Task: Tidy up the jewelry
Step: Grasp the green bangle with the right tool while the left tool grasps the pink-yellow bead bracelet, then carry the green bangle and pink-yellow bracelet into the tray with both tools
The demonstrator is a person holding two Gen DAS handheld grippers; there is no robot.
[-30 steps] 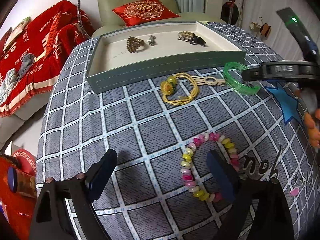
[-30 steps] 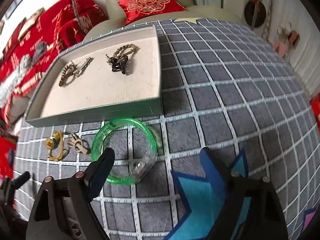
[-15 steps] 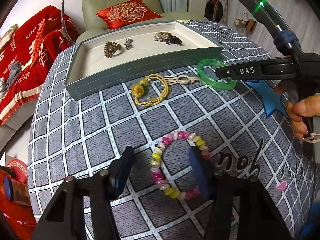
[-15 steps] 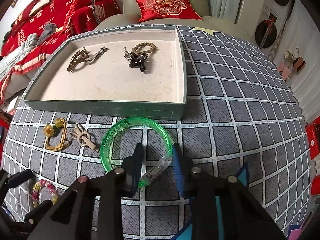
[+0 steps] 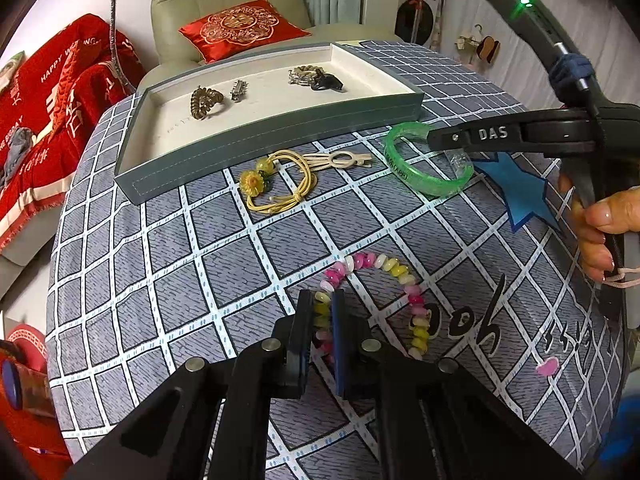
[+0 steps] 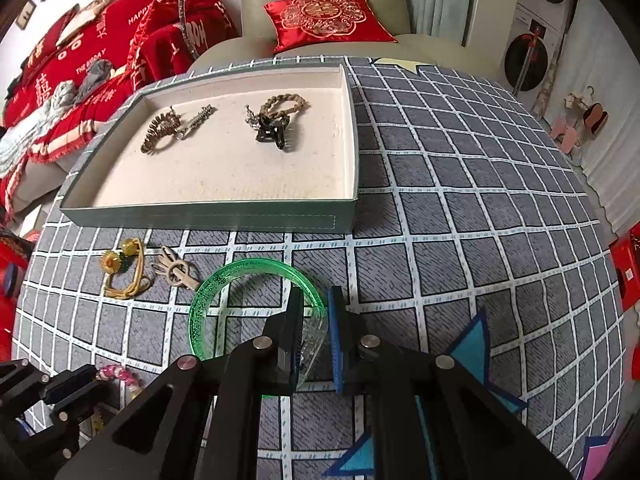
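Left hand-held gripper (image 5: 322, 300) is clenched on the bead bracelet (image 5: 400, 268); right hand-held gripper (image 6: 314, 300) grasps the green bangle (image 6: 240, 270). Both grips likely serve transfer to the tray (image 6: 208, 216) at twelve o'clock.

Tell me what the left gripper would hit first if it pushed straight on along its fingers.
The left gripper is shut on the beaded bracelet and pitched steeply down, so it would likely press straight into the checked tablecloth under its tips. The yellow hair tie lies farther ahead, probably beyond that line.
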